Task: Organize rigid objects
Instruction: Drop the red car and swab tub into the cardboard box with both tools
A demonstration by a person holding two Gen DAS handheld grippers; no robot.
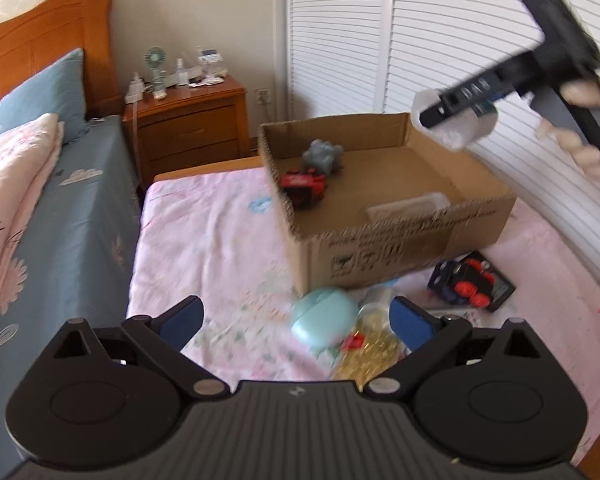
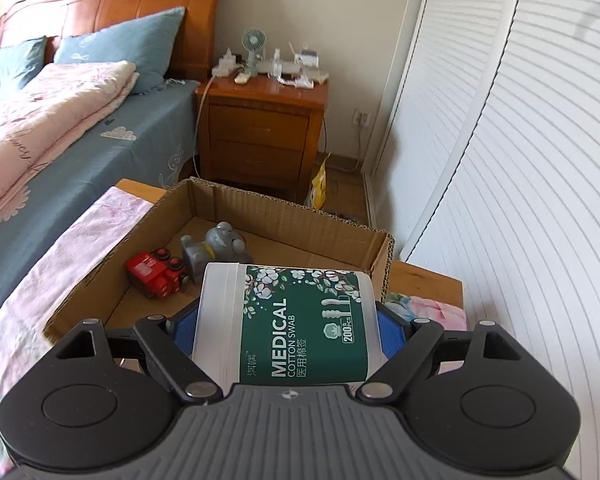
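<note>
Tub label, main word: the cotton swab tub (image 2: 288,324) clamped between the right tool's (image 2: 288,332) blue pads reads "MEDICAL" in large white letters on green.
Tub label, second line: "COTTON SWAB", with Chinese characters beside it.
Tub label, count: "200 PCS" in a small box near the tub's far end.
Cardboard box print: the cardboard box (image 1: 400,240) ahead of the left tool carries black print on its near wall, too blurred to read.
</note>
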